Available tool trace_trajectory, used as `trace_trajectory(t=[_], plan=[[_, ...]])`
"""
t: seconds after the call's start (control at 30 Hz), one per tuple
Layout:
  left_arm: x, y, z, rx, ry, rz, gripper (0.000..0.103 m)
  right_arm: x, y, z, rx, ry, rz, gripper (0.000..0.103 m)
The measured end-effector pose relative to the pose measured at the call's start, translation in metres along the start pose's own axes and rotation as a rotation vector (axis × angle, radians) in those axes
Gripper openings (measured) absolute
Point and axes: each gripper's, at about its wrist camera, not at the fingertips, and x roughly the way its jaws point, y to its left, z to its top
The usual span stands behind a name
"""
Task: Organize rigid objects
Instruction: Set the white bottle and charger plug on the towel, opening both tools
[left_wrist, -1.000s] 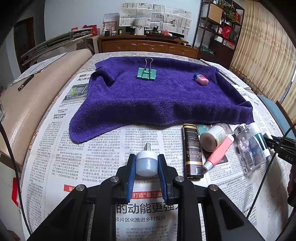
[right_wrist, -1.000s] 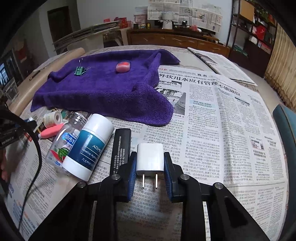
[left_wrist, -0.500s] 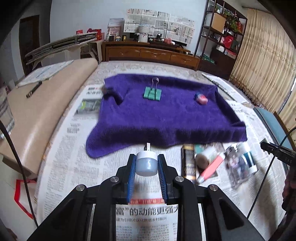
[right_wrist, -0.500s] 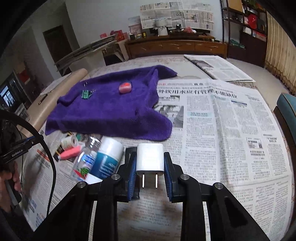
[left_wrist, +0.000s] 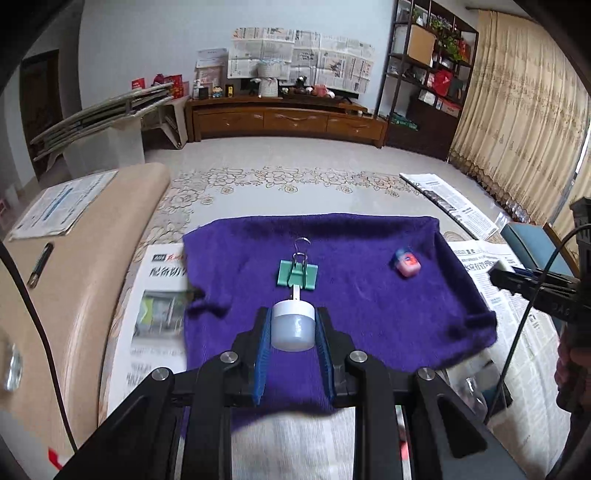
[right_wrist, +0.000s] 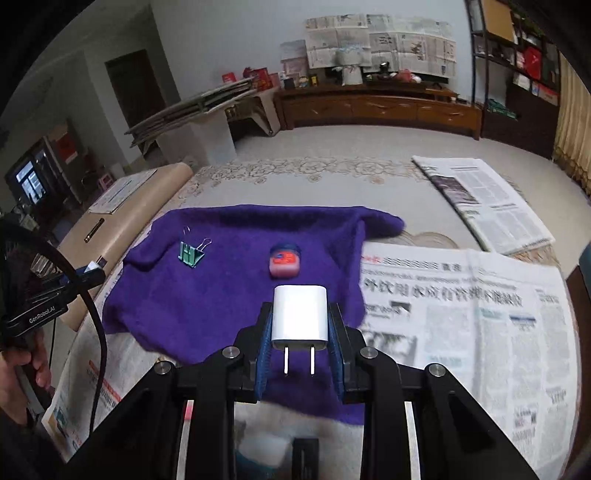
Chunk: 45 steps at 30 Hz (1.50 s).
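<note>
My left hand-held gripper (left_wrist: 293, 328) is clamped on a small USB lamp (left_wrist: 293, 325), held above the near half of the purple towel (left_wrist: 369, 314). My right hand-held gripper (right_wrist: 300, 332) is closed on a white charger (right_wrist: 300, 317), prongs toward the camera, also over the towel's near part.

I judge the main risk to be the rounded lamp slipping from the pads if I tilt it, or landing on the green clip (left_wrist: 297, 274) just ahead. The charger could knock the pink eraser (right_wrist: 284, 263) close in front. The two grippers are near each other and could collide. Open towel lies between clip and eraser and toward the near edge; the rumpled right edge could tip anything set there.
</note>
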Motion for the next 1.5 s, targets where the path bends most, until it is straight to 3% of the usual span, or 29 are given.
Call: trace_trajectory(t=[0.13, 0.43, 0.83, 1.07, 1.13, 1.17, 1.23, 1.3, 1.43, 1.47, 1.5], plan=[[0.024, 0.001, 0.010, 0.007, 0.021, 0.001, 0.023, 0.038, 0.010, 0.014, -0.029, 0.053, 0.003, 0.027], [0.077, 0.008, 0.007, 0.021, 0.095, 0.015, 0.023, 0.096, 0.013, 0.010, -0.074, 0.159, -0.034, 0.027], [0.099, 0.005, -0.003, 0.079, 0.146, 0.023, 0.023, 0.106, 0.017, 0.003, -0.160, 0.180, -0.071, 0.027], [0.095, -0.006, -0.006, 0.182, 0.159, 0.059, 0.025, 0.105, 0.020, 0.000, -0.216, 0.197, -0.082, 0.029], [0.095, -0.006, -0.005, 0.187, 0.165, 0.069, 0.031, 0.104, 0.018, 0.000, -0.213, 0.210, -0.074, 0.035], [0.095, -0.006, -0.005, 0.187, 0.171, 0.081, 0.035, 0.103, 0.019, 0.000, -0.209, 0.216, -0.069, 0.043], [0.094, -0.003, -0.004, 0.181, 0.184, 0.108, 0.060, 0.101, 0.019, -0.001, -0.210, 0.224, -0.067, 0.049], [0.093, 0.000, -0.005, 0.168, 0.200, 0.089, 0.072, 0.094, 0.022, -0.005, -0.220, 0.210, -0.083, 0.058], [0.077, 0.001, -0.012, 0.137, 0.198, 0.072, 0.073, 0.066, 0.026, -0.008, -0.188, 0.156, -0.086, 0.076], [0.070, 0.001, -0.013, 0.128, 0.189, 0.075, 0.076, 0.058, 0.026, -0.009, -0.178, 0.142, -0.089, 0.087], [0.062, 0.001, -0.014, 0.118, 0.173, 0.081, 0.086, 0.049, 0.026, -0.010, -0.166, 0.128, -0.090, 0.098]])
